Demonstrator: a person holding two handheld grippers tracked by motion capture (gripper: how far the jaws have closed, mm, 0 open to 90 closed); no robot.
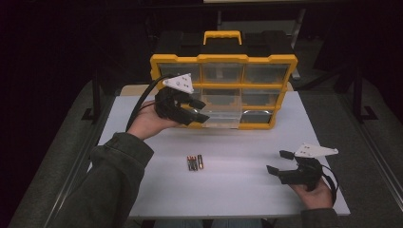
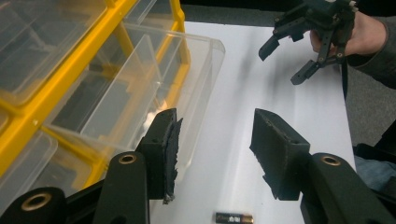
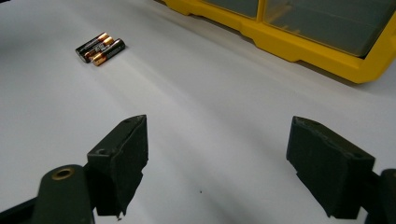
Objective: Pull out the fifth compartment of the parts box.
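Left gripper (image 1: 198, 110) hangs w/ jaws apart, holding nothing, just at front of the clear drawer (image 1: 221, 114) that sticks out from the yellow organizer (image 1: 223, 59) at 12 o'clock. Right gripper (image 1: 280, 162), also spread and empty, is at 4 o'clock. Batteries (image 1: 194, 163) lie at table (image 1: 237, 190) center, approx. between both.
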